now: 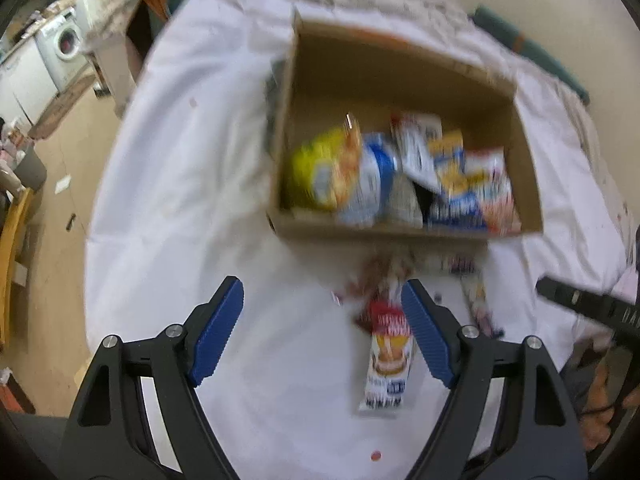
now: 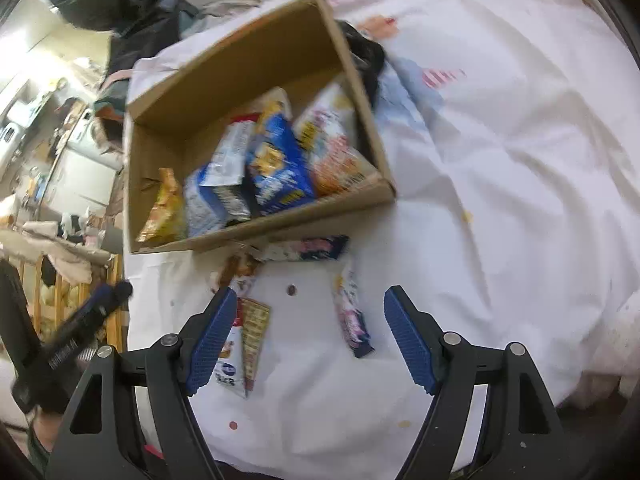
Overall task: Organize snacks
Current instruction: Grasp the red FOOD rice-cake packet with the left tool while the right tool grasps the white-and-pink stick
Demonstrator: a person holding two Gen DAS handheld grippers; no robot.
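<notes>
A cardboard box (image 1: pixel 524 152) (image 2: pixel 352 204) lies on a white sheet and holds several snack packets (image 1: pixel 400 176) (image 2: pixel 272 160) leaning in a row. In front of the box more packets lie loose. A red and white packet (image 1: pixel 390 360) (image 2: pixel 232 364) lies just inside the right finger of my left gripper (image 1: pixel 322 308), which is open with nothing between its pads. A slim pink and dark packet (image 2: pixel 352 320) (image 1: pixel 476 300) lies between the fingers of my right gripper (image 2: pixel 308 312), also open and above it. Another dark packet (image 2: pixel 316 248) rests against the box front.
The white sheet (image 2: pixel 500 184) spreads wide to the right of the box. A dark garment (image 2: pixel 366 56) lies behind the box. Left of the bed I see a wooden floor (image 1: pixel 68 168), a washing machine (image 1: pixel 64 44) and a wooden rail (image 2: pixel 60 296). The other gripper (image 1: pixel 592 308) (image 2: pixel 80 328) shows at each view's edge.
</notes>
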